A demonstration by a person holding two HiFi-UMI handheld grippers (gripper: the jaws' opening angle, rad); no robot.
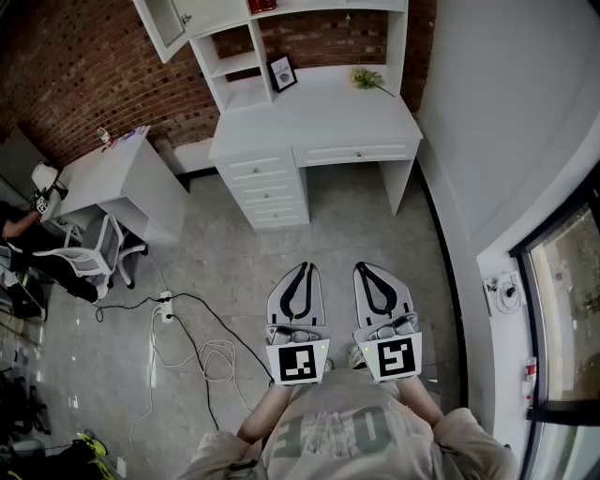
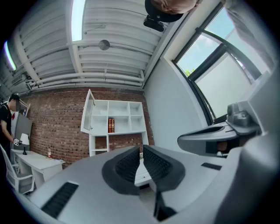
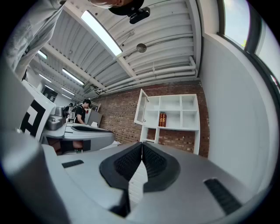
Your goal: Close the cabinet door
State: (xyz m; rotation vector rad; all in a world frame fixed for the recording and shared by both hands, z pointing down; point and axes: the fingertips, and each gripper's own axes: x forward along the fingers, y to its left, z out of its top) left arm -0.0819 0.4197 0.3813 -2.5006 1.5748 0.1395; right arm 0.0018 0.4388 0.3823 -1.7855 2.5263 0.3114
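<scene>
Seen from the head view, the person stands on the grey floor well apart from a white desk (image 1: pixel 314 117) set against the brick wall. The left gripper (image 1: pixel 306 270) and right gripper (image 1: pixel 367 269) are held side by side, each bearing a cube with a black-and-white square marker. Above the desk rises a white hutch (image 1: pixel 239 66) of open compartments, and the cabinet door (image 1: pixel 164 23) at its upper left is swung outward, open. One low compartment holds a small framed picture (image 1: pixel 282 72), its print too small to read. A green sprig (image 1: pixel 367 80) lies on the desk top, and the drawers (image 1: pixel 267 192) are all pushed in. The letters on the person's shirt cannot be made out. In the left gripper view the ribbed pads are clenched to a sliver of a gap with nothing between them. Far ahead, the cabinet door (image 2: pixel 87 111) stands open at the hutch's top left. A red-brown book (image 2: pixel 110 125) stands upright in the middle column's lower compartment, its spine lettering unreadable. In the right gripper view the pads press together on nothing, and the same open cabinet door (image 3: pixel 141 107) and book (image 3: pixel 162 119) show beyond.
</scene>
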